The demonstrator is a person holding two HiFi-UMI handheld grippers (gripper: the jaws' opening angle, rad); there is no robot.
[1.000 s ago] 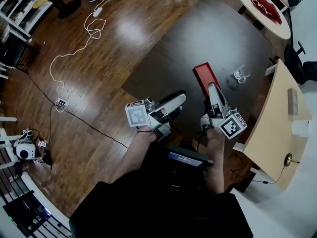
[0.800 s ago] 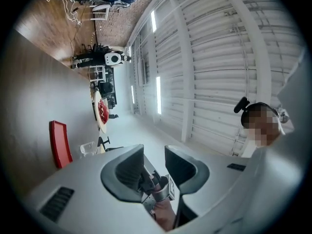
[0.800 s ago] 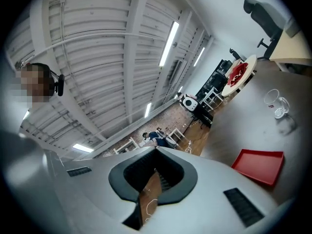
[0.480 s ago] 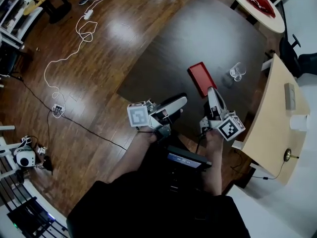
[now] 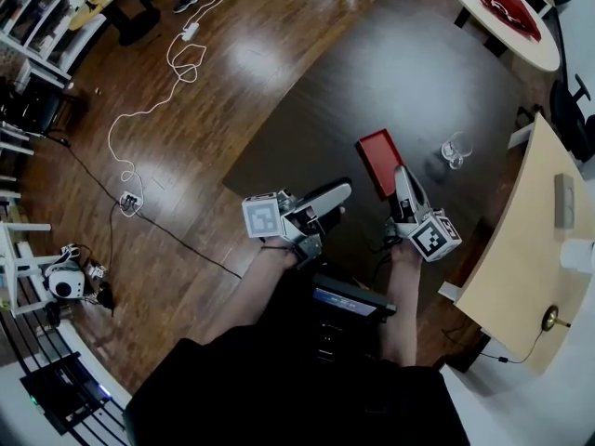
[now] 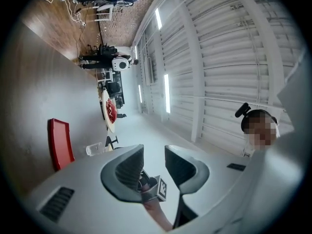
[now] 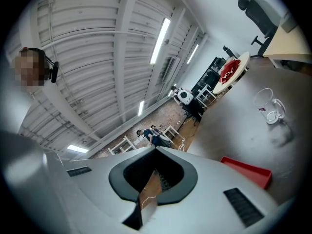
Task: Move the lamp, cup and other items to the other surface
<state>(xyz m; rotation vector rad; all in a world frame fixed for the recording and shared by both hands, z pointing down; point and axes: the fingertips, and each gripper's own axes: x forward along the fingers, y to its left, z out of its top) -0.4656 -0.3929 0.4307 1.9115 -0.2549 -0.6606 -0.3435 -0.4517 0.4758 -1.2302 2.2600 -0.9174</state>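
Observation:
A flat red tray (image 5: pixel 380 162) and a clear glass cup (image 5: pixel 455 149) with a handle rest on the dark square surface (image 5: pixel 400 82). My right gripper (image 5: pixel 401 170) is shut with nothing in it, and its tip hangs just right of the tray's near end. My left gripper (image 5: pixel 337 200) stands open and empty, left of the tray's near end. In the left gripper view the gripper (image 6: pixel 153 167) has its jaws apart, with the tray (image 6: pixel 59 143) and cup (image 6: pixel 95 149) off to the left. In the right gripper view the gripper (image 7: pixel 155 150) has its tips together, with the cup (image 7: pixel 269 108) and tray (image 7: pixel 247 170) to the right.
A light wooden table (image 5: pixel 516 249) at the right carries a white cup (image 5: pixel 578 254), a grey block (image 5: pixel 563 201) and a brass lamp base (image 5: pixel 550 319) with a cord. A round white table (image 5: pixel 483 21) holds a red item at top right. Cables and a power strip (image 5: pixel 130 201) lie on the wooden floor.
The head view has shifted slightly, so the tray and cup sit a little lower in the frame. Both grippers hold the same pose in front of the body.

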